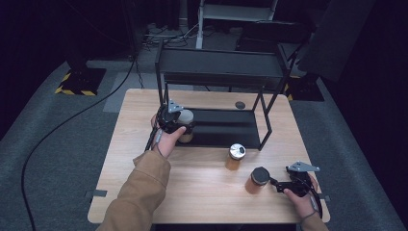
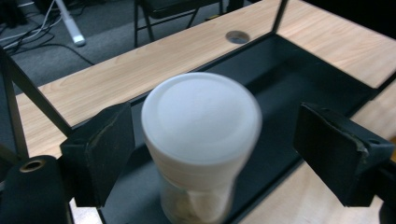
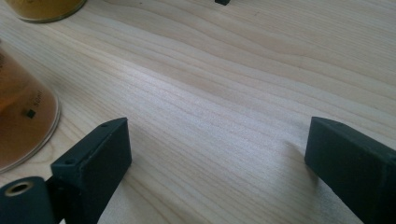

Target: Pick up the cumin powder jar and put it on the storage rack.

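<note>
Overhead, wooden table (image 1: 144, 159), grey carpet (image 1: 57, 159).

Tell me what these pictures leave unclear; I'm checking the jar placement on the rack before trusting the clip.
- White-lidded jar: blurred in the left gripper view, its base cut off by the bottom edge, so whether it rests on the rack shelf is unclear.
- Its contents: hidden by the hand in the high view.
- Black-lidded jar label: too small.

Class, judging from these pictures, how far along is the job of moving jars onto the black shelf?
Looks done: the white-lidded jar stands on the rack's bottom shelf. In hand: the left gripper has its jaws open around that jar, pads clear of it. Left: the silver-lidded jar and black-lidded jar stand on the table; the right gripper is open beside the latter.
</note>
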A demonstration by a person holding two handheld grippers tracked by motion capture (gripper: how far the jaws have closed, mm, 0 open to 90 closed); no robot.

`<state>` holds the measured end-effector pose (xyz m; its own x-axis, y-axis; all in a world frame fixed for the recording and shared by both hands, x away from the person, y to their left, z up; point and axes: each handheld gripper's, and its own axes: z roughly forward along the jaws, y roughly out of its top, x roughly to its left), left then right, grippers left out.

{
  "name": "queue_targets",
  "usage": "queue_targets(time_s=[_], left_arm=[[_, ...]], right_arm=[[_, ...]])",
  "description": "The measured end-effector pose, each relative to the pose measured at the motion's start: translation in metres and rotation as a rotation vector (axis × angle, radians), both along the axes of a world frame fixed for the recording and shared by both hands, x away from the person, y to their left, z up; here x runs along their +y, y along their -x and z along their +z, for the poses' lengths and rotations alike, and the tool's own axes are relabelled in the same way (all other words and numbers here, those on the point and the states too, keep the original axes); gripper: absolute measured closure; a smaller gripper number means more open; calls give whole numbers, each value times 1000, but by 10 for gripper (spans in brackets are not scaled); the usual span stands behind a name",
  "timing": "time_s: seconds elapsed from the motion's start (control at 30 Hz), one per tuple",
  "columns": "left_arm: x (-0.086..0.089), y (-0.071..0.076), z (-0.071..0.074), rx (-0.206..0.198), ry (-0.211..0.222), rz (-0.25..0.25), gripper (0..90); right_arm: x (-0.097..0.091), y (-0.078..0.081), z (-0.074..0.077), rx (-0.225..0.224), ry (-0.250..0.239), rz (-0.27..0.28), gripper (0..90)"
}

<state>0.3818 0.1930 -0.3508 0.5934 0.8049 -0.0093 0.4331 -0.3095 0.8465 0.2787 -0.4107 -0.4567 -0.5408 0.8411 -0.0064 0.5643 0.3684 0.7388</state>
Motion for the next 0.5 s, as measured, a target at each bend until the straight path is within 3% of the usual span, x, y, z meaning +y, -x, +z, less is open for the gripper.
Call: queue_targets(time_s=[0.5], left_arm=[[31,65,25,-90,-1,-12,67]], right_arm=[[-5,-2,0,-1,1,26,69]])
